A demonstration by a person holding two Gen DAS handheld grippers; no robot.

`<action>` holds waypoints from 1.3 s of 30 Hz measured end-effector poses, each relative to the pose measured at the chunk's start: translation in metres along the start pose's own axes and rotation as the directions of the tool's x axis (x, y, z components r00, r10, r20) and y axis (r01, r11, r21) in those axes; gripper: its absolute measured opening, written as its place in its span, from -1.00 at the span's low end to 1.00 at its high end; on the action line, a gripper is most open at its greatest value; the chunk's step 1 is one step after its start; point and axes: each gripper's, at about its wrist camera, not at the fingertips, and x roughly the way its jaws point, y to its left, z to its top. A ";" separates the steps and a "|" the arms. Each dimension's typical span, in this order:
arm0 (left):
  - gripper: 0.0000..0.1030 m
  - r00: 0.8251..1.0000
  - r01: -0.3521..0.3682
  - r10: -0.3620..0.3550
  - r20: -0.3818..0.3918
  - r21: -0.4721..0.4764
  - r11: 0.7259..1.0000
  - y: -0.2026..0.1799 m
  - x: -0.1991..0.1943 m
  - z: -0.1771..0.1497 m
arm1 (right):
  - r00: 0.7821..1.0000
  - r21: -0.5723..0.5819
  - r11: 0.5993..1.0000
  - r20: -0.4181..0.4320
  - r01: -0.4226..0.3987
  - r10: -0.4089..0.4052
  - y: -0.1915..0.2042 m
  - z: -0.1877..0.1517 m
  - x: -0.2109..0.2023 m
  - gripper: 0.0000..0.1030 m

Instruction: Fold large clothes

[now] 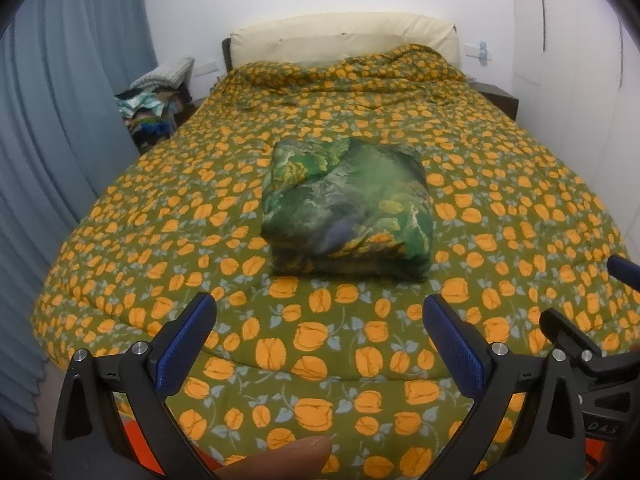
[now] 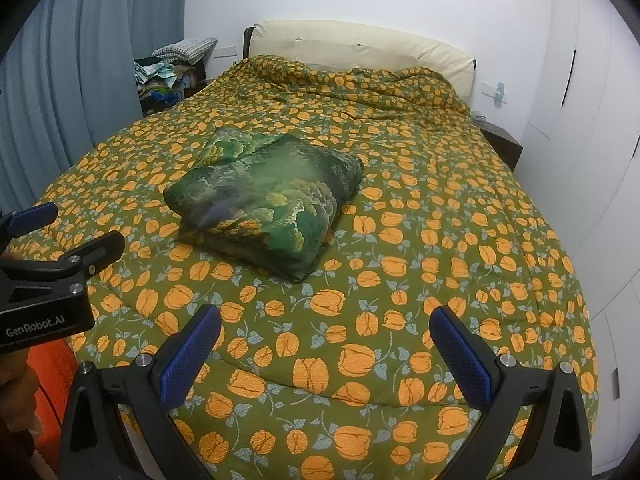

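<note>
White walls and blue-grey curtains (image 1: 60, 120) surround a bed covered by an olive quilt with orange flowers (image 1: 160, 220). At the bed's middle lies a folded green patterned cloth bundle (image 1: 346, 208), square and puffy. Both tools hover over the bed's foot edge, well apart from the bundle: left tool (image 1: 320, 340) and right tool (image 2: 326, 348), each spread wide and empty.
</note>
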 end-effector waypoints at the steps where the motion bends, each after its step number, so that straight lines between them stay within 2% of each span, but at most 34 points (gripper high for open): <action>1: 1.00 1.000 0.002 -0.002 -0.001 -0.005 1.000 0.001 0.000 0.000 | 1.000 0.001 1.000 0.000 -0.001 0.001 0.000 0.000 0.000 0.99; 39: 1.00 1.000 0.005 -0.005 -0.007 -0.010 1.000 0.003 0.005 -0.003 | 0.999 0.036 0.999 -0.025 -0.036 0.037 0.000 0.003 0.005 0.99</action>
